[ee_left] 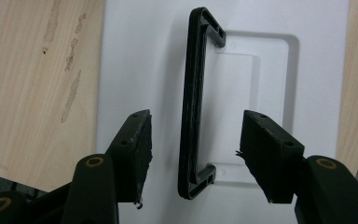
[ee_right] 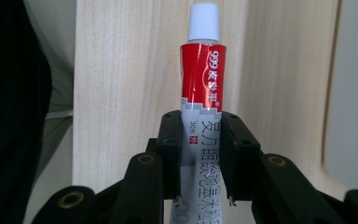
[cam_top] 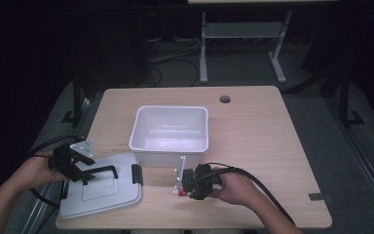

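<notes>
A white lid with a black handle lies flat at the table's front left. My left gripper hovers over it. In the left gripper view my left gripper is open, with a jaw on each side of the handle and a gap on both sides. At the front centre my right gripper is shut on a red and white ointment tube. The right gripper view shows my right gripper clamping the tube by its lower body, white cap pointing away.
An empty white bin stands mid-table, just beyond my right gripper. A black clip sits on the lid's right edge. The wooden table has a cable hole at the back and a grey tape strip at the front right.
</notes>
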{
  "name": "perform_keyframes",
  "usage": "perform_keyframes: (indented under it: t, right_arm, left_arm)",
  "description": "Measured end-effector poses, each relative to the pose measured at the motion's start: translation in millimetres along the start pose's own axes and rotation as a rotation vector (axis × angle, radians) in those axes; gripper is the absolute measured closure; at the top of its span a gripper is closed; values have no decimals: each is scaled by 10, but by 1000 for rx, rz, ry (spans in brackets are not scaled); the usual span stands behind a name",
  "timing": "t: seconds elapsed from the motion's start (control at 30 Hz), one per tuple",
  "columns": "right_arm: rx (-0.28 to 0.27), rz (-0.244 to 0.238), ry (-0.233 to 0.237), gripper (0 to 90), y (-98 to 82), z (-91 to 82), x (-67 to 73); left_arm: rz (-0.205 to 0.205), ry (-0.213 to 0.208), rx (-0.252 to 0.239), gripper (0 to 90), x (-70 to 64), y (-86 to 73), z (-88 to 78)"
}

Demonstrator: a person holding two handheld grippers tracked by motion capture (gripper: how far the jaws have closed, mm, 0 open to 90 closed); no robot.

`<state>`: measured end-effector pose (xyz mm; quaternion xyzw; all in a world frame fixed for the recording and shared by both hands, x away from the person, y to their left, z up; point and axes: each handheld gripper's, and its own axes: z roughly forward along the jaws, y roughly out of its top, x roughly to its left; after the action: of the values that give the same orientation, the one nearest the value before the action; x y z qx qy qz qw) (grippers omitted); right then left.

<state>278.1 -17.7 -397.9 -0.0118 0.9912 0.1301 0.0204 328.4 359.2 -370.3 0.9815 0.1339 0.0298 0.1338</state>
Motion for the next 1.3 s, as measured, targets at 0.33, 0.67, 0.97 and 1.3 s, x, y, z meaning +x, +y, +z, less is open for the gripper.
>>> perform_keyframes:
  t: [0.33,0.67,0.97,1.3]
  right_arm:
    - [-13,-16,-5,711,77,-169,-14]
    - [-16,-17,-30,711,116,-354,-51]
    - [-13,-28,-19,711,170,-387,-65]
    - [-13,-31,-17,711,185,-457,-74]
  left_arm:
    - [-2,1,-4,428,1,-6,-16]
    - [-5,-2,-9,423,6,-12,-19]
    - [-6,-3,-8,417,8,-7,-11]
    - [-3,-2,-5,412,8,18,-5]
